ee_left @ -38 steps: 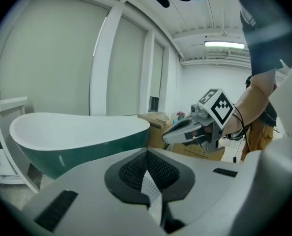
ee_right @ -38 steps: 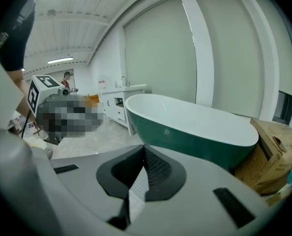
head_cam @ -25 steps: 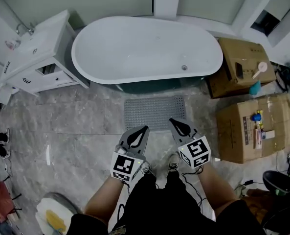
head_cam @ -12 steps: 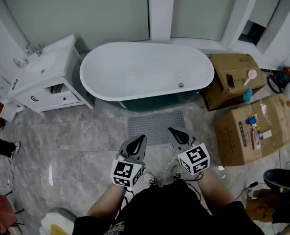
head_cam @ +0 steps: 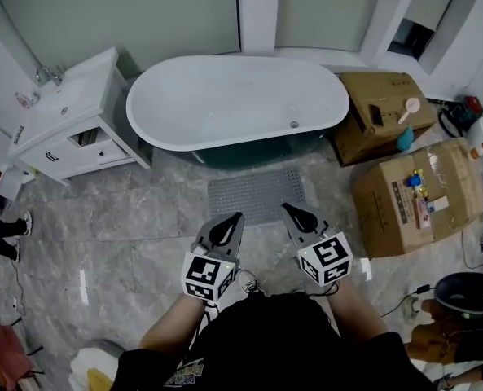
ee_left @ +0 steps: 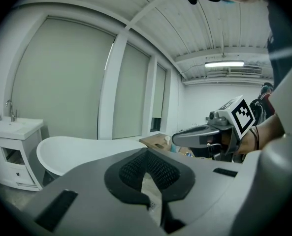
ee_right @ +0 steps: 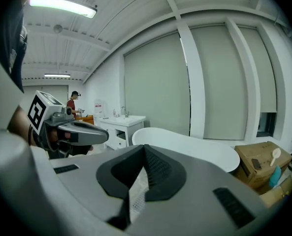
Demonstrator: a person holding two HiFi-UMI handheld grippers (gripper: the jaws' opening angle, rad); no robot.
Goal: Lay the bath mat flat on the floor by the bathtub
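Note:
The grey studded bath mat (head_cam: 253,196) lies flat on the marble floor, right in front of the white oval bathtub (head_cam: 237,100). My left gripper (head_cam: 234,217) hovers over the floor at the mat's near edge, shut and holding nothing. To its right, my right gripper (head_cam: 288,208) is also shut and empty, its tip over the mat's near right corner. In the left gripper view the closed jaws (ee_left: 146,154) point toward the tub (ee_left: 81,151), with the right gripper (ee_left: 178,137) alongside. The right gripper view shows its closed jaws (ee_right: 145,151), the left gripper (ee_right: 104,136) and the tub (ee_right: 195,146).
A white vanity with a sink (head_cam: 62,112) stands left of the tub. Two cardboard boxes (head_cam: 384,112) (head_cam: 416,206) sit to the right, and a black bin (head_cam: 465,296) at the lower right. A bystander's feet (head_cam: 1,235) show at the left edge.
Both grippers have risen off the floor with their jaws still shut. The camera has lifted with them. The mat has stayed flat in the same place.

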